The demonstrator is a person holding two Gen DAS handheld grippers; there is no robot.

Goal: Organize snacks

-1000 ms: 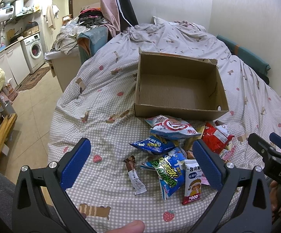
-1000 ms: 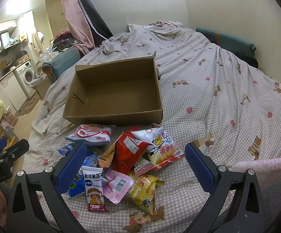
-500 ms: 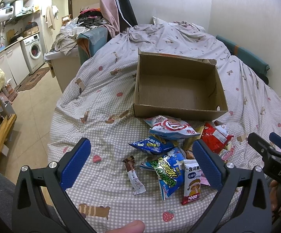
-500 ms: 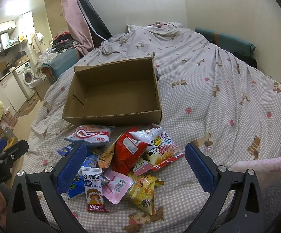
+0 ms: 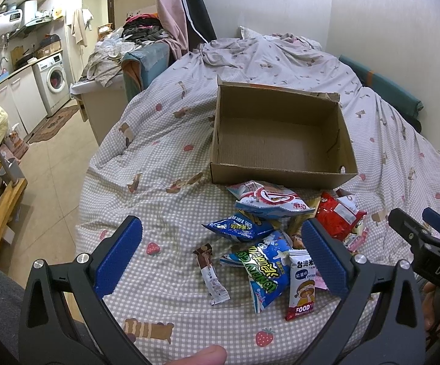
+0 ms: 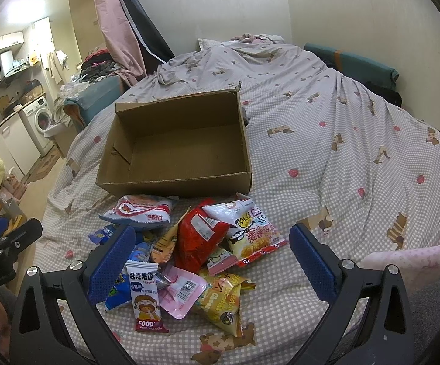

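Note:
An empty open cardboard box [image 5: 282, 168] stands on the bed; it also shows in the right wrist view [image 6: 177, 184]. A pile of snack packets lies in front of it: a white Oishi bag [image 5: 273, 202], a blue bag [image 5: 239, 228], a blue-green bag [image 5: 268, 269], a red bag [image 6: 197, 238], a small brown stick packet [image 5: 211, 270], a yellow bag [image 6: 221, 302]. My left gripper [image 5: 220, 257] is open and empty above the near side of the pile. My right gripper [image 6: 211, 261] is open and empty over the pile.
The bed [image 5: 165, 152] has a checked cover with crumpled bedding at the far end. Its left edge drops to a tiled floor [image 5: 53, 176] with a washing machine [image 5: 53, 83] and cabinets. A wall runs behind and to the right.
Both views have shifted only slightly; the box and snacks lie as before and both grippers stay open.

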